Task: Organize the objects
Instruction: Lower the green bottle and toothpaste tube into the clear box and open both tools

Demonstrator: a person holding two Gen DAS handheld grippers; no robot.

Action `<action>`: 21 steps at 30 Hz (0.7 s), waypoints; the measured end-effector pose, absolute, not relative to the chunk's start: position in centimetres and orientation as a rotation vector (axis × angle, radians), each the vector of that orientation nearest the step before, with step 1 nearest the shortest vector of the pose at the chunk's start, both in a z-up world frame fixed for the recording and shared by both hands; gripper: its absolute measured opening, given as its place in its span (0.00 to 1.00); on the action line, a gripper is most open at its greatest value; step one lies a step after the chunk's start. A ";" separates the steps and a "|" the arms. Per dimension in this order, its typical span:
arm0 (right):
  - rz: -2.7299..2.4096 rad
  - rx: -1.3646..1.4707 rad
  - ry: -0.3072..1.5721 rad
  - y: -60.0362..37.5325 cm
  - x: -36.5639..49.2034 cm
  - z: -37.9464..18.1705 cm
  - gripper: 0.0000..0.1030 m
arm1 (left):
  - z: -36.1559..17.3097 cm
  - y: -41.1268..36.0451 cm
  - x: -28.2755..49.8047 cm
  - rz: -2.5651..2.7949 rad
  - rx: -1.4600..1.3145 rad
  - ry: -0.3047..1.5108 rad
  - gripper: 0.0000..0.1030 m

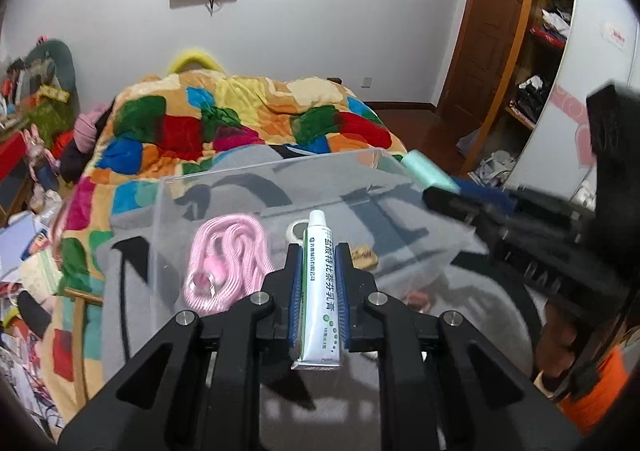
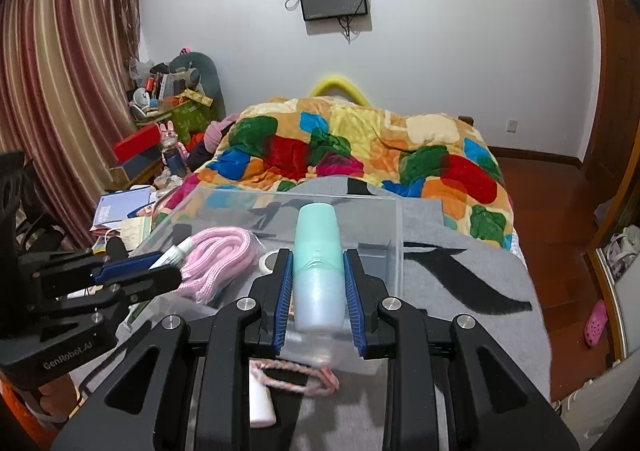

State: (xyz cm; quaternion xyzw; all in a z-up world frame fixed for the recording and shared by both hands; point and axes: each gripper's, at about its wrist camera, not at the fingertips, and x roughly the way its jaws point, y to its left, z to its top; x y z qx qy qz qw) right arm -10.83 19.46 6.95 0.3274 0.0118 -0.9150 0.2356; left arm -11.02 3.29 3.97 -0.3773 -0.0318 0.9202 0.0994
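Observation:
My left gripper (image 1: pixel 319 251) is shut on a white ointment tube (image 1: pixel 320 291) with green print, held over the near edge of a clear plastic box (image 1: pixel 280 171) on a grey cloth. A coiled pink rope (image 1: pixel 224 255), a tape roll (image 1: pixel 296 229) and a small tan piece (image 1: pixel 364 257) lie in the box. My right gripper (image 2: pixel 316 257) is shut on a mint-green bottle (image 2: pixel 318 267), held above the same box (image 2: pixel 394 211). The right gripper also shows in the left wrist view (image 1: pixel 436 187), and the left gripper in the right wrist view (image 2: pixel 160 267).
The box sits on a grey cloth (image 2: pixel 460 291) over a bed with a colourful patchwork blanket (image 2: pixel 360 147). A braided cord loop (image 2: pixel 296 375) and a white tube (image 2: pixel 262 399) lie on the cloth near me. Clutter fills the left bedside (image 2: pixel 168 111). A wardrobe (image 1: pixel 532 51) stands right.

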 end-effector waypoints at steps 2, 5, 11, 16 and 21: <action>-2.492 0.932 0.026 19.1 -11.5 6.4 0.22 | 3.7 2.9 -12.1 2.690 -1.146 -0.148 0.15; -2.470 0.986 0.045 18.3 -12.6 5.5 0.22 | 3.3 2.4 -13.6 2.694 -1.174 -0.181 0.15; -2.445 1.049 0.081 17.3 -14.1 4.0 0.22 | 1.7 2.0 -15.6 2.703 -1.249 -0.172 0.15; -2.401 1.092 0.097 16.9 -14.7 3.1 0.22 | 0.5 2.0 -15.9 2.685 -1.289 -0.181 0.15; -2.382 1.089 0.093 17.3 -13.9 3.2 0.22 | 1.0 1.7 -15.3 2.687 -1.261 -0.193 0.15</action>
